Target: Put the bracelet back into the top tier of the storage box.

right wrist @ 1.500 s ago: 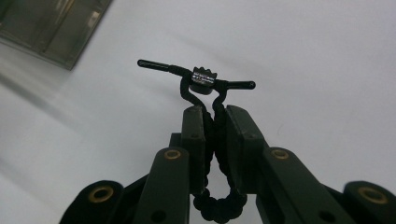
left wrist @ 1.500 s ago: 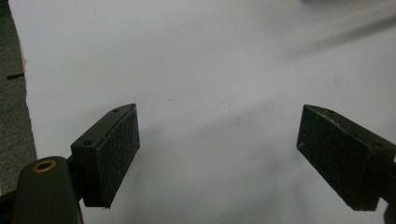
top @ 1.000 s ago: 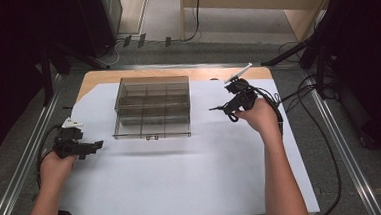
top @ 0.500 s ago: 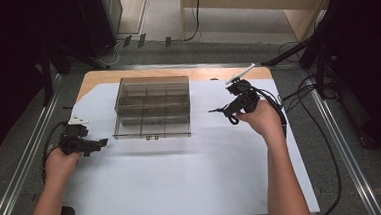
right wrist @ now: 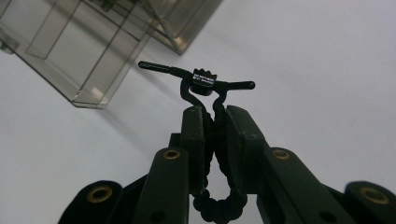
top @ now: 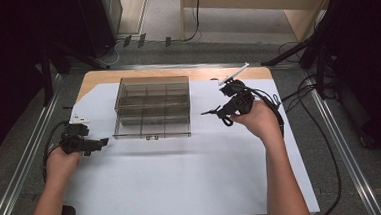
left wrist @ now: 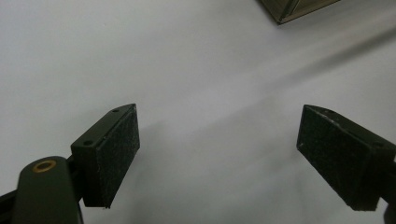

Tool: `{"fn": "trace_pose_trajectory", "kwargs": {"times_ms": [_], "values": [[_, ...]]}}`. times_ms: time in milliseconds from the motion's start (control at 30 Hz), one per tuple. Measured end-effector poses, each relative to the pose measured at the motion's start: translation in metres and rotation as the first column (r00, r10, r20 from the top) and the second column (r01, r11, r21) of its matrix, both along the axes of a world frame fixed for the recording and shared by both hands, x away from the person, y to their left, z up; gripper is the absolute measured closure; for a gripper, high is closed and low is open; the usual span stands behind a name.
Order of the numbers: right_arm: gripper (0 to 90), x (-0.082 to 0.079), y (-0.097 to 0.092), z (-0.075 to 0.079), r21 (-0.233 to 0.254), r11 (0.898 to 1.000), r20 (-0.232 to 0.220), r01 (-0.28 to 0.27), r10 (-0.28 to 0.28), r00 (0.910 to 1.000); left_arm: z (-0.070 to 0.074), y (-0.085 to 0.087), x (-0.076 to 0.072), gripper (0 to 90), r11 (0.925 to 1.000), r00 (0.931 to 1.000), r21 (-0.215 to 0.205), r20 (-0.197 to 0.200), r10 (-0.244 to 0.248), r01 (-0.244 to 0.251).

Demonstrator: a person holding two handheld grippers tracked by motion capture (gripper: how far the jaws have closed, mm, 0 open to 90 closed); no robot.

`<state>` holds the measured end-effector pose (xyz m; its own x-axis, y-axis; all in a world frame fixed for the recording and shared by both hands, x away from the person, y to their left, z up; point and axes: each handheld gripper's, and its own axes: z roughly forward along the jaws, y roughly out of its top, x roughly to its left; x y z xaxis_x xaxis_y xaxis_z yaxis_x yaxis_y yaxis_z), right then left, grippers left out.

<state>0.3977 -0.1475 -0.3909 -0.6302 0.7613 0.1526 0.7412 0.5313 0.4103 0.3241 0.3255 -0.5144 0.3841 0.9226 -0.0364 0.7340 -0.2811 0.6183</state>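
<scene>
- The right gripper point(top: 218, 113) is clenched on a small black item point(right wrist: 198, 79). In the right gripper view its two black jaws stand nearly together, pinching a braided black cord loop point(right wrist: 219, 203) that bulges out below the pads.
- Above the jaw tips the cord meets a round black knob with a notched top edge and tiny white lettering. A thin, glossy black rod passes through the knob crosswise, with rounded ends sticking out on both sides.
- In the high view the item point(top: 210, 112) is held above the table, just to the right of the box and apart from it.
- The left gripper point(top: 100, 141) is released. In the left gripper view its jaws stand wide apart with nothing between them. The pads point(left wrist: 119, 151) are flat rectangular blocks faced with a rough, felt-like black surface.
- The left gripper sits low over the sheet at the table's left side, pointing toward the box, near its front left corner but not touching it.
- The box point(top: 152, 108) is clear, smoke-tinted plastic, rectangular, split by thin walls into a grid of compartments. It lies flat near the far middle of the table. A small latch shows on its front edge.
- The table point(top: 176, 72) has a light wooden edge and is covered by a smooth, matte, pale sheet point(top: 183, 183).
- Black cables point(top: 305, 88) trail from the right gripper off the table's right side.
</scene>
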Motion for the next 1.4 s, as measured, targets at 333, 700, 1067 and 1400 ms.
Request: {"fn": "trace_pose_trajectory", "kwargs": {"times_ms": [333, 700, 1067, 1400], "values": [[78.7, -0.006, 0.019, 0.004, 0.004, 0.998, 0.016, -0.064, 0.064, 0.9978, 0.0, 0.003, -0.004, 14.4, 0.9999, 0.9999, 0.002, 0.0, 0.011, -0.011], [78.6, -0.011, 0.045, 0.007, 0.005, 0.989, 0.021, -0.147, 0.147, 0.9889, 0.0, 0.011, -0.012, 14.4, 0.9993, 0.9993, 0.005, 0.0, 0.038, -0.038], [78.6, -0.012, 0.066, 0.004, 0.017, 0.98, 0.006, -0.197, 0.197, 0.9804, -0.001, 0.017, -0.018, 14.4, 0.9984, 0.9984, 0.001, 0.0, 0.056, -0.056], [78.6, -0.013, 0.087, 0.0, 0.027, 0.972, -0.009, -0.232, 0.232, 0.9726, -0.001, 0.02, -0.023, 14.4, 0.9974, 0.9974, 0.005, -0.001, 0.072, -0.072]]}}
